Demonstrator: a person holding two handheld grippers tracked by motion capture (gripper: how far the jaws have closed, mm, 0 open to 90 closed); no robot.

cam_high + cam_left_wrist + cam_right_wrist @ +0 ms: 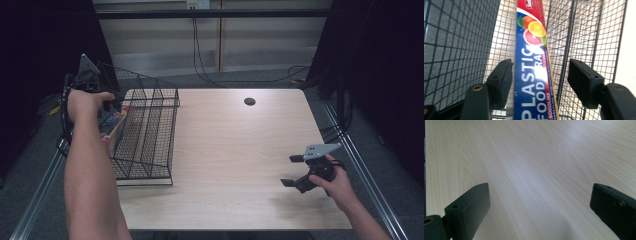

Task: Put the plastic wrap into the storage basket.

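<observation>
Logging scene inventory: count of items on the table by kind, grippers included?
Wire basket: 1
Plastic wrap box: 1
Grippers: 2, left gripper, right gripper
Total: 4

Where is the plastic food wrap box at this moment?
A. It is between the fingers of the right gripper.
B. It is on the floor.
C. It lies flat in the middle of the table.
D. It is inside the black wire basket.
D: the plastic food wrap box stands among the mesh walls of the wire basket, between the left gripper fingers.
</observation>
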